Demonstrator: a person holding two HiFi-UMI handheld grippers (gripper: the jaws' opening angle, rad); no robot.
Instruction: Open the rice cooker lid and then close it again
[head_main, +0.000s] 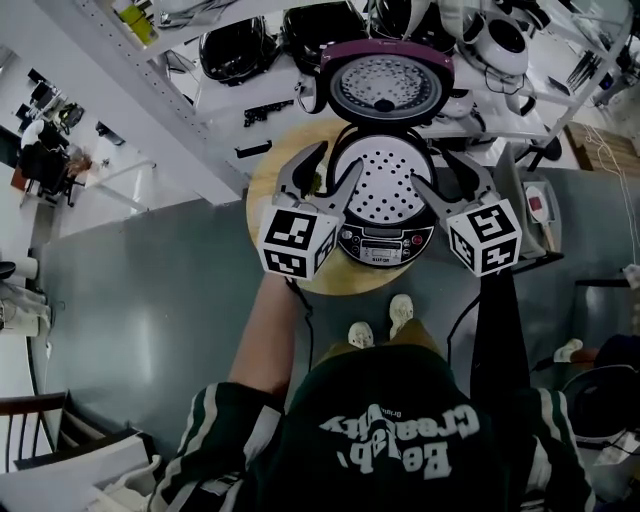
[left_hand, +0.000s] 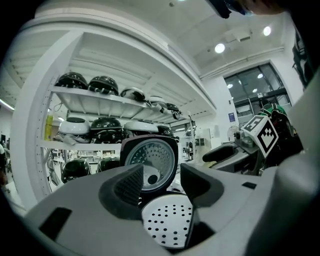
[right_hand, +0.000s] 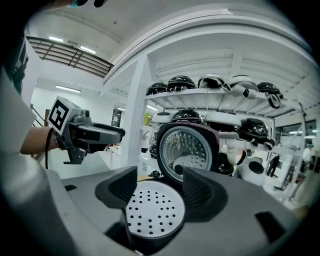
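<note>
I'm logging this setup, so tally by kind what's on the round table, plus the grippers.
Rice cooker, lid open: 1
Perforated tray inside it: 1
Grippers: 2, left gripper and right gripper
Total: 4

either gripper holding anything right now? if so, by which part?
Nothing is held. The left gripper and right gripper both have their jaws apart and empty, hovering over the rice cooker, whose lid stands open.

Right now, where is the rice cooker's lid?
In the head view the lid stands open at top centre, tipped up behind the cooker's white dotted tray on the round wooden table, near the shelves.
</note>
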